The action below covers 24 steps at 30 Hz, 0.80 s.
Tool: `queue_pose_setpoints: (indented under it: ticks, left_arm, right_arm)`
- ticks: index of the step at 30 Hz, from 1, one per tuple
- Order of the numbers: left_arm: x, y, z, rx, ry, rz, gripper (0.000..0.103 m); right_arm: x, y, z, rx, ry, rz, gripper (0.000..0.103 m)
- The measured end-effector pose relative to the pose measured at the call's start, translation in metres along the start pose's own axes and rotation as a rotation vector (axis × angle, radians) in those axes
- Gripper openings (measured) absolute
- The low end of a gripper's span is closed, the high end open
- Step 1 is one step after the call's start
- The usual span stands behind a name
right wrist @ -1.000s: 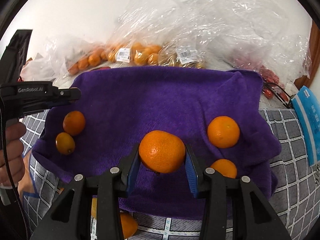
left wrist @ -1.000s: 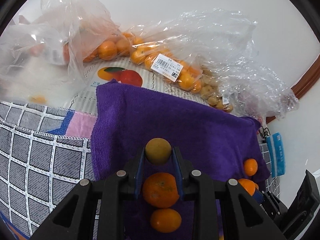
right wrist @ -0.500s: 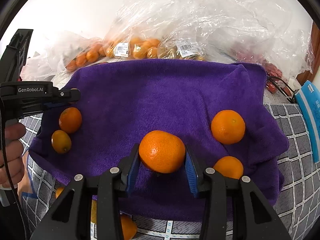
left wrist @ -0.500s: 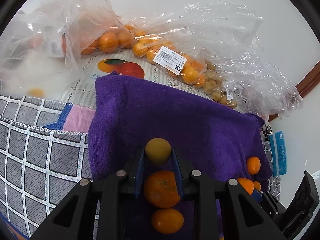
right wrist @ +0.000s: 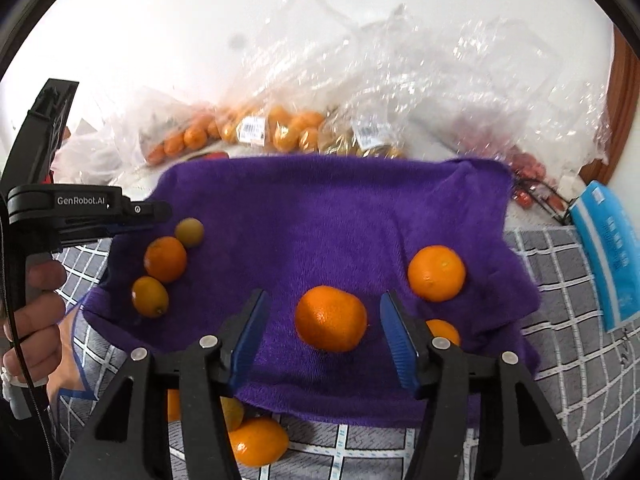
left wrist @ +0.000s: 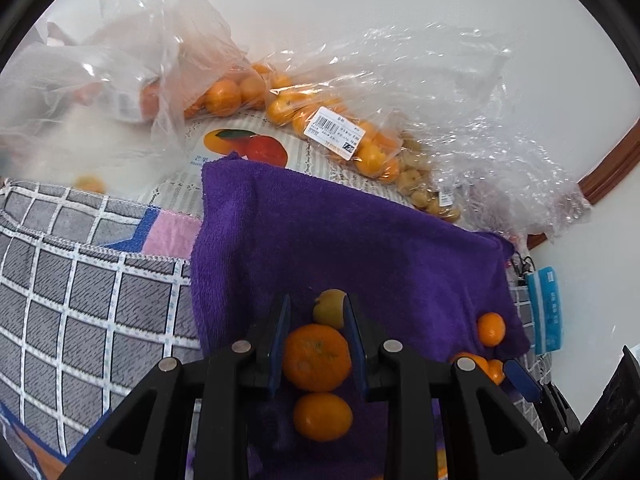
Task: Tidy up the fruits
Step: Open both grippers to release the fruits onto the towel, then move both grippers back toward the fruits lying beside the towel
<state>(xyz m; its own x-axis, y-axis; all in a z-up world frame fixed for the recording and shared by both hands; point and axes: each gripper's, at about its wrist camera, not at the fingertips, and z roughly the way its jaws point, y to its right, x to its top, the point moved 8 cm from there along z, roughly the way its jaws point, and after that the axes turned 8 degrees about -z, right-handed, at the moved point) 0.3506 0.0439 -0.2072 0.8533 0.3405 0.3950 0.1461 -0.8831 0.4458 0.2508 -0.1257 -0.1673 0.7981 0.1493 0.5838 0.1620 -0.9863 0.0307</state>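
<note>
A purple towel [right wrist: 340, 216] [left wrist: 340, 240] lies on the checked cloth. My left gripper [left wrist: 316, 312] is open; a small yellowish fruit [left wrist: 330, 309] lies on the towel between its tips, with an orange [left wrist: 317, 358] and a smaller orange [left wrist: 322, 416] behind it. The same three fruits show at the towel's left in the right wrist view [right wrist: 165, 259]. My right gripper [right wrist: 325, 312] is open, with a large orange [right wrist: 331, 318] on the towel between its fingers. Two more oranges [right wrist: 437, 273] lie to its right.
Clear plastic bags of oranges and small fruits [left wrist: 344, 136] [right wrist: 280, 128] line the back by the wall. A blue packet [right wrist: 610, 256] lies at the right. Loose oranges [right wrist: 258, 442] lie on the checked cloth [left wrist: 80, 300] off the towel's front edge.
Both grippers have opened. The right one let go of the large orange, which now rests on the towel. The left one released the small yellowish fruit onto the towel.
</note>
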Motion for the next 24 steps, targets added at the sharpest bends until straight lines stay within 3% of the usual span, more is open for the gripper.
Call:
queue_pose_setpoints:
  ticks: [15, 24]
  left_arm:
    - [-0.035, 0.005, -0.076, -0.04, 0.066, 0.027, 0.026]
    - [-0.064, -0.002, -0.107, -0.027, 0.084, 0.056, 0.026]
  right_arm:
    - [-0.009, -0.01, -0.069, -0.066, 0.081, 0.028, 0.058]
    - [-0.022, -0.02, -0.1, -0.099, 0.105, 0.035, 0.058]
